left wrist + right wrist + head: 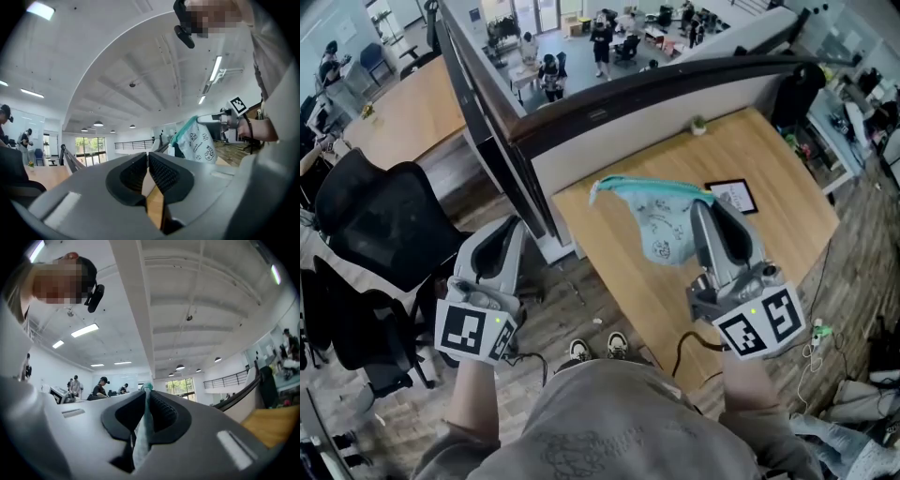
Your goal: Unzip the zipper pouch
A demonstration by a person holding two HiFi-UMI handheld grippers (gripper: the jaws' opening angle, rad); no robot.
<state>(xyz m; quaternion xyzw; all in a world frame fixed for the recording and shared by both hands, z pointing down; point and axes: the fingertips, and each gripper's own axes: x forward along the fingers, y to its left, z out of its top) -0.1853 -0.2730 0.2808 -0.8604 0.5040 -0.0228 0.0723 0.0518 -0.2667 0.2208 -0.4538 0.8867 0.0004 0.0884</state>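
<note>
Gripper views alone show right gripper (146, 398) fingers (162, 411) clamped on the zipper pouch (141, 439), left gripper (147, 160) fingers (162, 173) together, empty.

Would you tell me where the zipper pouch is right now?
In the head view the zipper pouch hangs right of centre above the wooden table, clamped in the right gripper.

Above the table (769, 159), zipper pouch (664, 232) in the right hand-held gripper (704, 204); left hand-held gripper (513, 225) well apart, leftward.
</note>
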